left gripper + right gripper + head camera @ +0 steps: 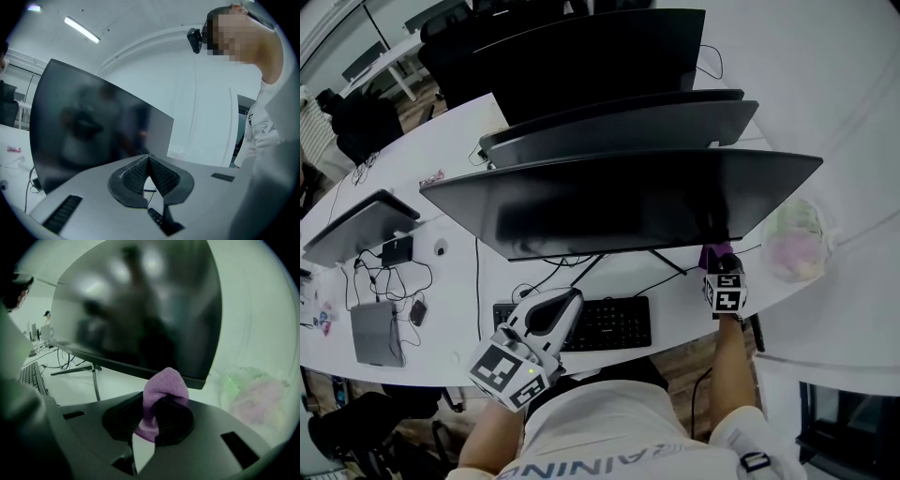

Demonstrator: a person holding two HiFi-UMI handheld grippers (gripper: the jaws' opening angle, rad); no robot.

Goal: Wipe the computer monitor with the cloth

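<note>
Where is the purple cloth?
Clamped in the right hand-held gripper, the purple cloth sits just below the lower right edge of the front monitor in the head view.

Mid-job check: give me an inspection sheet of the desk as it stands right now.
Surface: white desk, curved, crowded at its left.
Job's things: monitor upright, screen dark; purple cloth near its lower right corner.
Clutter: keyboard, clear bag at right, grey device at left.
Grippers: left gripper shut, empty, over the keyboard; right gripper shut on the cloth.
Cables: black cables tangled at left.
Surroundings: more monitors behind.
</note>
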